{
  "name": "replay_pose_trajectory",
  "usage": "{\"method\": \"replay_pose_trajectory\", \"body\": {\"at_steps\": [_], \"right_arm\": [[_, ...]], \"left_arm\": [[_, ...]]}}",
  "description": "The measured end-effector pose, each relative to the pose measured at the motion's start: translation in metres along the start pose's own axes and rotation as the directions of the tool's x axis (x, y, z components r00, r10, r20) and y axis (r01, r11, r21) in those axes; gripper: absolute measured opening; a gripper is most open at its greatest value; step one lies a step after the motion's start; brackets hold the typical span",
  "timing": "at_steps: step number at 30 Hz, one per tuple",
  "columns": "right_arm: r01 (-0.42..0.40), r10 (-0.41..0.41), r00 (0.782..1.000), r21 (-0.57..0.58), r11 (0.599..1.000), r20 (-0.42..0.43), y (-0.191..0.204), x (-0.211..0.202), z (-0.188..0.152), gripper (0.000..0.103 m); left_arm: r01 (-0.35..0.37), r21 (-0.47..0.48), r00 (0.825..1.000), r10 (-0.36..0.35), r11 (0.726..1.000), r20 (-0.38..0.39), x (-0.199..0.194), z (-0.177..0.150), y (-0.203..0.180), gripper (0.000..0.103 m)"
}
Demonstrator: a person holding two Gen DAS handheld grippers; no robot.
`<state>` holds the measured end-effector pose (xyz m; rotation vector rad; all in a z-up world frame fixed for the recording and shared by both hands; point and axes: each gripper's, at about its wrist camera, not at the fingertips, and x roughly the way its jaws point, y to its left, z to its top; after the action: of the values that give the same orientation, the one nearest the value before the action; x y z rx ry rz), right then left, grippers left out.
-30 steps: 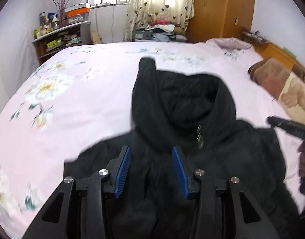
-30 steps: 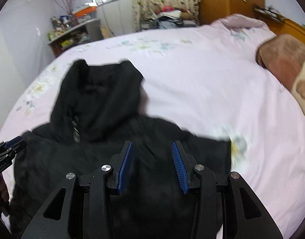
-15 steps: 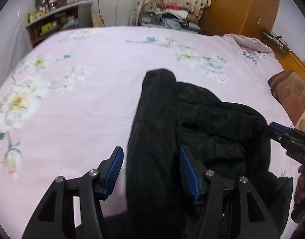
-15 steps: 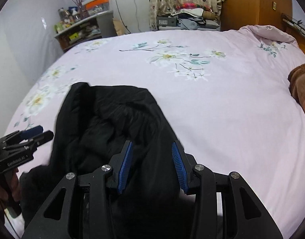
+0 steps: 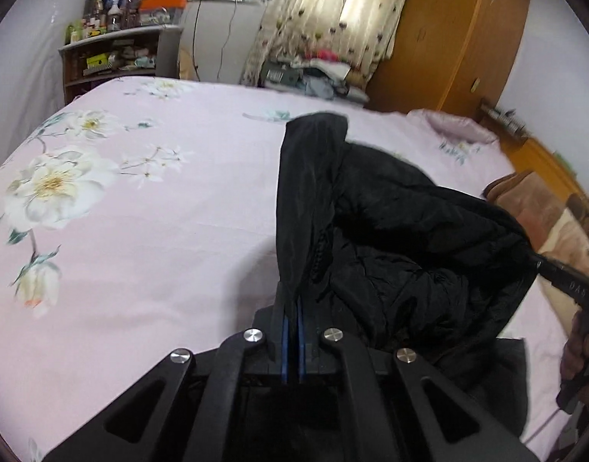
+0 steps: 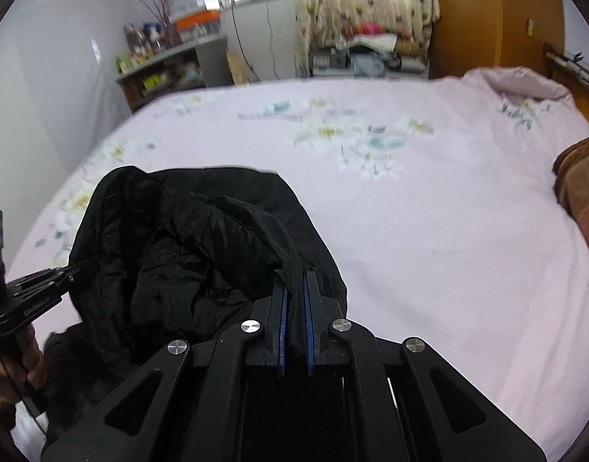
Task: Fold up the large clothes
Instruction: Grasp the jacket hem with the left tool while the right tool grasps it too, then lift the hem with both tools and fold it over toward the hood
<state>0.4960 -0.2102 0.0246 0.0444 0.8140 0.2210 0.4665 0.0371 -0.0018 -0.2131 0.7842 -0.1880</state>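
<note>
The left gripper (image 5: 292,308) is pinching a fold of the black jacket (image 5: 390,238), its blue pads (image 5: 283,340) drawn almost together with a thin band of dark cloth running up between them. Ahead of this tool the gathered cloth is rising in a tall ridge, and off to its right the rest of the garment is slumping in a crumpled heap on the pink floral bedspread (image 5: 140,231). The right gripper (image 6: 293,300) is likewise clamping the jacket (image 6: 186,242), a twist of fabric caught between its narrow-set pads (image 6: 308,331), with the bulk of the garment bunching ahead and to its left. In the right wrist view, the other tool is showing at the far left edge, reaching into the cloth; its tips are hidden there, so the grip is probably on a hem, though that is unclear. Beyond both tools the bedspread is stretching away toward a cluttered shelf (image 5: 113,61), a patterned curtain (image 5: 333,15) and a wooden wardrobe (image 5: 456,34). A brown blanket (image 6: 579,188) is lying far right of the right tool.
</note>
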Motion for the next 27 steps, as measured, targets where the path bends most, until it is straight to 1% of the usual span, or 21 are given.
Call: {"method": "replay_pose_trajectory", "body": {"at_steps": [2, 4, 6, 8, 11, 13, 17, 19, 22, 24, 25, 27], "right_arm": [[-0.005, 0.005, 0.999, 0.000, 1.000, 0.035, 0.003, -0.033, -0.016, 0.007], [-0.009, 0.008, 0.999, 0.017, 1.000, 0.053, 0.002, -0.056, -0.033, 0.007], [-0.008, 0.006, 0.998, 0.043, 0.999, 0.057, -0.002, -0.069, -0.046, 0.006], [-0.015, 0.010, 0.999, 0.090, 0.996, 0.052, -0.009, -0.085, -0.070, 0.006], [-0.018, 0.015, 1.000, 0.121, 0.993, 0.023, -0.012, -0.095, -0.101, 0.006], [-0.022, 0.023, 1.000, 0.141, 0.990, -0.005, -0.015, -0.100, -0.121, 0.006], [-0.030, 0.044, 0.996, 0.176, 0.984, -0.077, -0.022, -0.102, -0.159, 0.006], [-0.033, 0.052, 0.993, 0.180, 0.983, -0.104, -0.024, -0.104, -0.172, 0.006], [-0.029, 0.052, 0.990, 0.174, 0.984, -0.131, -0.027, -0.110, -0.185, 0.007], [-0.034, 0.058, 0.990, 0.188, 0.982, -0.125, -0.031, -0.120, -0.193, 0.012], [-0.045, 0.070, 0.991, 0.199, 0.979, -0.117, -0.033, -0.124, -0.195, 0.018], [-0.063, 0.089, 0.990, 0.229, 0.971, -0.107, -0.037, -0.132, -0.196, 0.018]], "left_arm": [[0.018, -0.021, 1.000, -0.017, 1.000, 0.020, -0.023, -0.009, -0.001, 0.003], [0.027, -0.036, 0.999, -0.026, 0.999, 0.032, -0.043, -0.020, -0.002, 0.003], [0.041, -0.052, 0.999, -0.039, 0.998, 0.036, -0.060, -0.032, 0.001, 0.003], [0.047, -0.054, 0.998, -0.045, 0.997, 0.034, -0.073, -0.047, 0.002, 0.003], [0.037, -0.040, 0.999, -0.036, 0.999, 0.009, -0.086, -0.071, 0.002, 0.003], [0.032, -0.042, 0.999, -0.033, 0.999, -0.022, -0.090, -0.087, 0.005, 0.004], [0.016, -0.056, 0.997, -0.020, 0.998, -0.078, -0.103, -0.123, 0.013, 0.004], [-0.001, -0.051, 0.995, -0.005, 0.999, -0.104, -0.112, -0.139, 0.017, 0.004], [-0.011, -0.064, 0.993, 0.003, 0.998, -0.121, -0.129, -0.160, 0.027, 0.004], [-0.023, -0.084, 0.992, 0.013, 0.996, -0.124, -0.140, -0.169, 0.036, 0.004], [-0.021, -0.103, 0.993, 0.008, 0.994, -0.119, -0.147, -0.173, 0.040, 0.004], [-0.025, -0.123, 0.994, 0.012, 0.992, -0.107, -0.155, -0.175, 0.042, 0.004]]}}
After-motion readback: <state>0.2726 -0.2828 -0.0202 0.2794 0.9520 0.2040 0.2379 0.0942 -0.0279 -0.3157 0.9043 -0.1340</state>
